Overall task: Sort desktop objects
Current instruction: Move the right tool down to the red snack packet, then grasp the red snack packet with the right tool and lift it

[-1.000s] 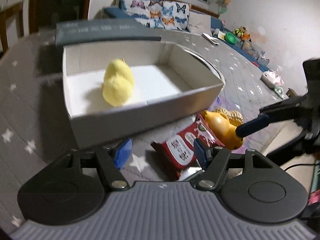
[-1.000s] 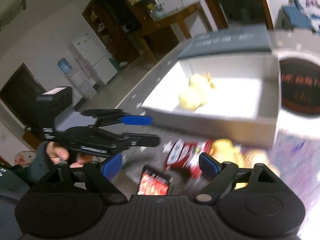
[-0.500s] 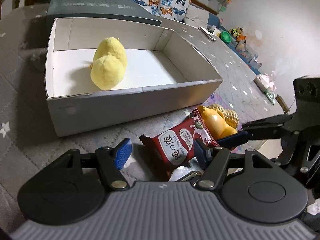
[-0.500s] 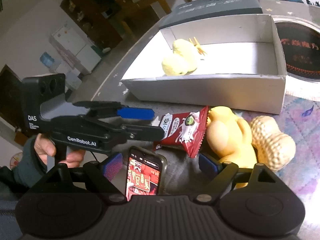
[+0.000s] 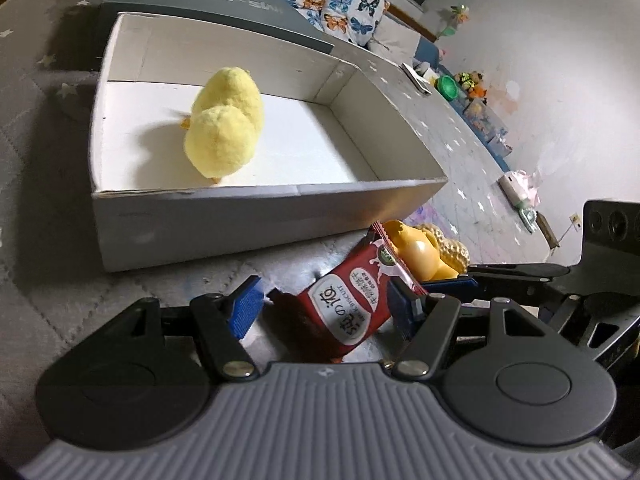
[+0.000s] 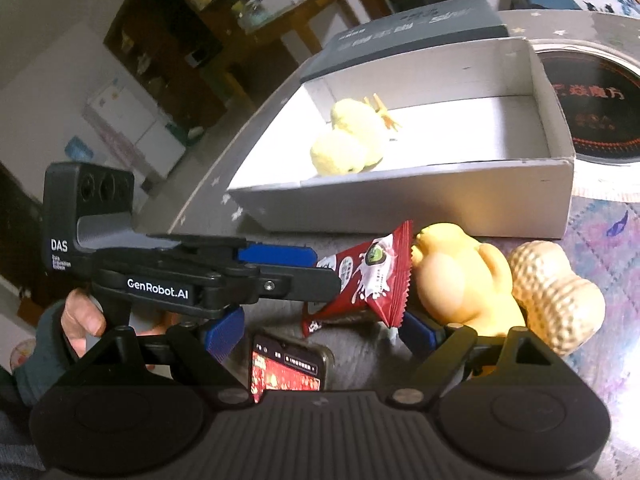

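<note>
Down at the table, the left gripper (image 5: 326,310) stands open around the red snack packet (image 5: 352,306), pads not pressing it. Beside it the right gripper (image 6: 320,334) gapes empty, near the yellow rubber duck (image 6: 460,280) and peanut toy (image 6: 556,300). Beyond, a plush chick (image 5: 226,128) lies in the white box (image 5: 240,216).

One box (image 5: 256,216); two yellow toys (image 5: 224,136); one snack packet (image 5: 352,308); one peanut (image 6: 556,300); one phone (image 6: 288,368).

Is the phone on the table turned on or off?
On. The phone lies flat by the red snack packet, and its screen glows with a red picture and small text.
</note>
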`<control>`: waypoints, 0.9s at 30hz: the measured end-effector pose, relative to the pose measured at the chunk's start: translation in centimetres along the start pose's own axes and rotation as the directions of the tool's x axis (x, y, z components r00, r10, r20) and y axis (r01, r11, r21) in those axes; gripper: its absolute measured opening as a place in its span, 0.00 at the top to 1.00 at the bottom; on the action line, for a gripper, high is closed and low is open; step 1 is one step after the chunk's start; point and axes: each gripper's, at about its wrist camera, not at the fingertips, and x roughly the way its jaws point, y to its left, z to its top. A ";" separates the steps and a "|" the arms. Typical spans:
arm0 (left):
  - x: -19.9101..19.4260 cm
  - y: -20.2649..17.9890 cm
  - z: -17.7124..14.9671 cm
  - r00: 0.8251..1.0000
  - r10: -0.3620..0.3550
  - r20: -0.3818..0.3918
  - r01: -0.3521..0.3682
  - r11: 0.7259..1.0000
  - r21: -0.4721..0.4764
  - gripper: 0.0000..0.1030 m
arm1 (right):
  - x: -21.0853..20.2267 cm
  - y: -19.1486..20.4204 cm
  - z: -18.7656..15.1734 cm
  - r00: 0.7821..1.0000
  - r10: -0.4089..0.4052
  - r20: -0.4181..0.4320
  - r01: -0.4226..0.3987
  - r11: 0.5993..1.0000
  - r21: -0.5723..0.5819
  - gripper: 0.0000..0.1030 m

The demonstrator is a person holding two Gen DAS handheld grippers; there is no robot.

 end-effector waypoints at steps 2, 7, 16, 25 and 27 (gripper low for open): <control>-0.4 0.5 -0.1 1.000 -0.003 0.011 0.003 1.000 -0.017 0.35 | 0.0 0.0 0.0 1.000 -0.007 0.019 0.006 1.000 0.003 0.17; -1.1 1.5 -0.4 1.000 0.004 0.022 -0.003 0.999 -0.034 0.35 | 0.0 0.0 0.0 0.998 -0.017 0.055 0.016 1.000 0.002 0.23; -1.0 1.6 -1.0 1.000 0.004 0.017 -0.005 1.000 0.020 0.35 | 0.3 -0.8 0.4 0.997 0.010 0.073 -0.014 0.998 0.057 0.47; -0.8 0.1 -2.0 0.999 0.036 0.000 -0.036 0.996 0.084 0.35 | 0.9 -1.2 0.9 0.998 -0.006 0.058 0.002 0.997 0.072 0.63; -1.2 0.2 -2.2 0.999 0.037 -0.003 -0.036 0.995 0.094 0.35 | 0.9 -1.1 0.9 0.998 -0.008 0.059 0.004 0.998 0.068 0.63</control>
